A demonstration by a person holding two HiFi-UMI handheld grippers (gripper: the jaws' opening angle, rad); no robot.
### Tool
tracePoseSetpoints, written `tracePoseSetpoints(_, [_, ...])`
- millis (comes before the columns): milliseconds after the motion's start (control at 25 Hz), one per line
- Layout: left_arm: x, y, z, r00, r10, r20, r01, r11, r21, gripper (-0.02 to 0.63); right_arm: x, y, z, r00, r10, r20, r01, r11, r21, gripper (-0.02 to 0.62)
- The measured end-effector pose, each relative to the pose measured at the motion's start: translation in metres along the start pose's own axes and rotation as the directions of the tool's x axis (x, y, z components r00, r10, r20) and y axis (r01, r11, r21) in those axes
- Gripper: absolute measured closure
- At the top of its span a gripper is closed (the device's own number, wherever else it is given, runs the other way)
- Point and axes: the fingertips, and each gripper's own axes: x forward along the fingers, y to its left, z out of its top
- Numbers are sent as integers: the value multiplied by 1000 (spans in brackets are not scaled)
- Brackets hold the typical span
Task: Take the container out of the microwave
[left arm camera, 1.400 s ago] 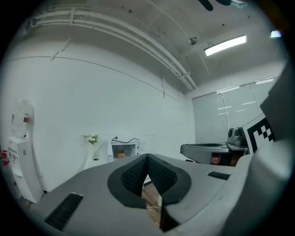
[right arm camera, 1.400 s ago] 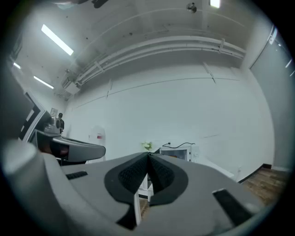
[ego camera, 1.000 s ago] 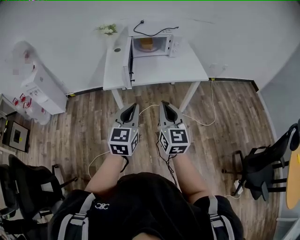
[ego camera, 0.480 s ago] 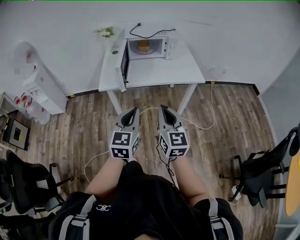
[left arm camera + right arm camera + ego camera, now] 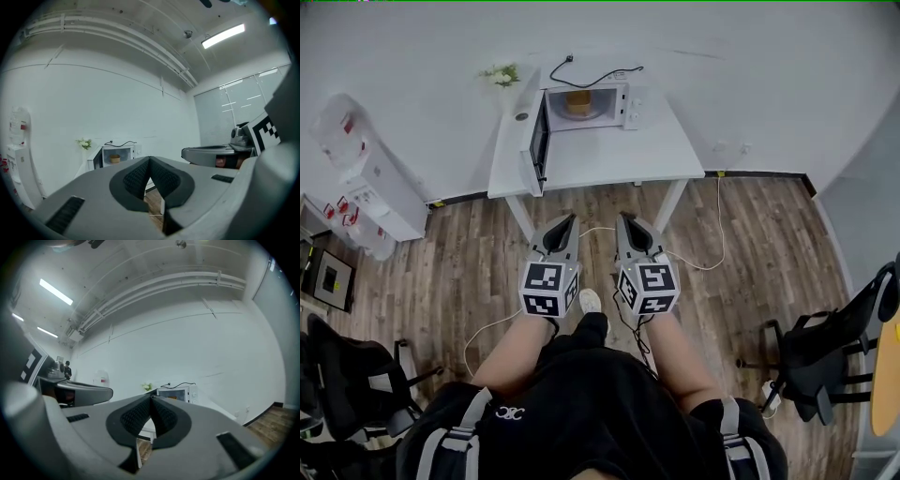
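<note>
Container [image 5: 577,101]: small tan round tub, inside the microwave [image 5: 630,105], whose door [image 5: 536,141] is open to the left, at the table's [image 5: 609,150] back edge. We hold left gripper [image 5: 570,218] & right gripper [image 5: 623,217] well short of the table's front edge. Both prs of jaws are pressed together, nothing btwn.

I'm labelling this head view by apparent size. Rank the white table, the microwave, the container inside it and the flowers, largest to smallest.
1. white table
2. microwave
3 and 4. The container and the flowers look about alike. Both are too small here to rank against each other.
</note>
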Motion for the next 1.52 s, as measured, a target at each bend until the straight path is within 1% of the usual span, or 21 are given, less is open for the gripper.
tracePoseSetpoints(240, [56,17,3,1000,-2,13,2,1000,-12,592,46,-28,1,1000,2,6,-2,1000,-19,592])
tracePoseSetpoints(440, [111,36,0,1000,2,3,-2,1000,-27,592,95,-55,-3,1000,13,-7,-13,1000,-24,592])
tracePoseSetpoints(840, [229,95,2,999,27,-28,-29,998,-51,592,216,-107,-6,998,47,-39,-48,999,-27,592])
tracePoseSetpoints(1040, [284,122,6,999,27,-38,-29,998,-60,592,277,-130,-7,997,62,-49,-63,998,-17,592])
tracePoseSetpoints(1320, [340,171,5,997,51,-54,-54,996,-71,592,356,-142,-11,993,91,-69,-93,996,-18,592])
tracePoseSetpoints(1520, [361,195,-4,995,61,-76,-67,994,-87,592,391,-147,-20,991,95,-90,-97,995,-19,592])
